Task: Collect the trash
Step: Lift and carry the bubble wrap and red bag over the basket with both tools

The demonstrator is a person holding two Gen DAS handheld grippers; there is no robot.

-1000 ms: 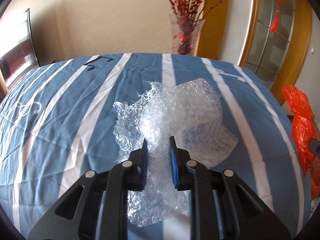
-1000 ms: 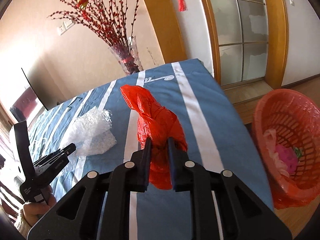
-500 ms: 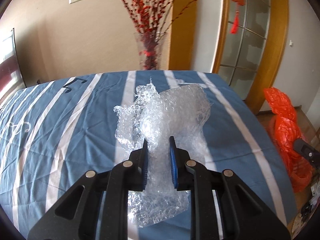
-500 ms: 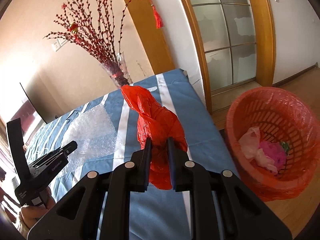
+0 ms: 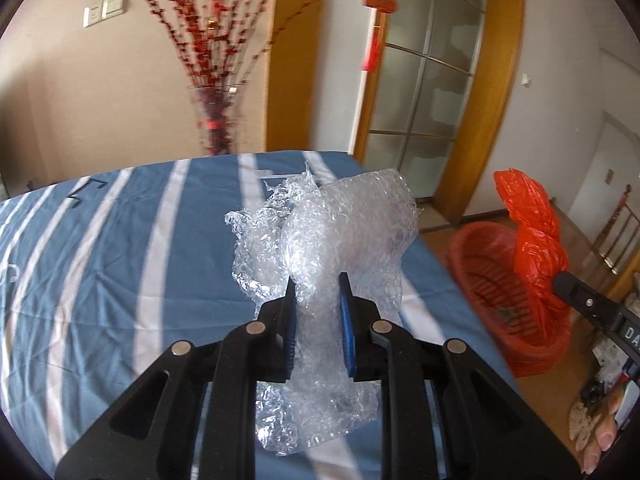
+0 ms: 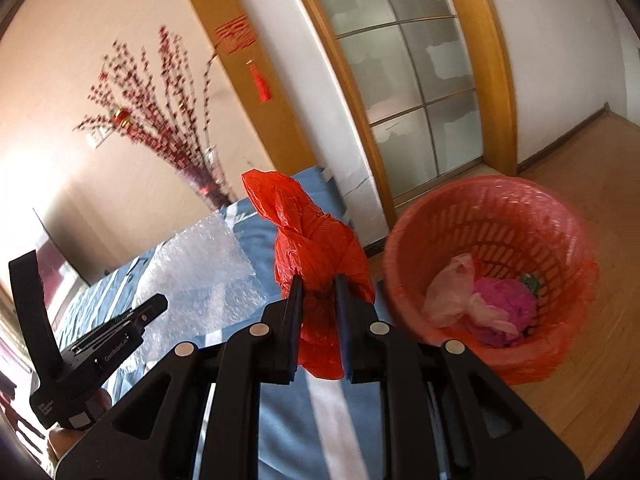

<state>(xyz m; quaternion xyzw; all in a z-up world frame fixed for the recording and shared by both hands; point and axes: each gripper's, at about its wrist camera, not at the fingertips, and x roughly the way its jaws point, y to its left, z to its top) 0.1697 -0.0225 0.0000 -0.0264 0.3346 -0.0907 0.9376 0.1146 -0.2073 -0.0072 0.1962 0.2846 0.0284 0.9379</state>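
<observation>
Tablecloth (image 5: 120, 264) is showing blue with white stripes, bubble wrap (image 5: 344, 240) looking clear and shiny, plastic bag (image 6: 316, 256) glowing bright orange-red, basket (image 6: 552, 216) showing salmon-red, pink stuff (image 6: 504, 308) sitting inside.

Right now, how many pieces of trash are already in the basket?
3 visible: a pale pink bag at the left of the red basket, a magenta wad in the middle, a green scrap behind it. More may lie underneath.
</observation>
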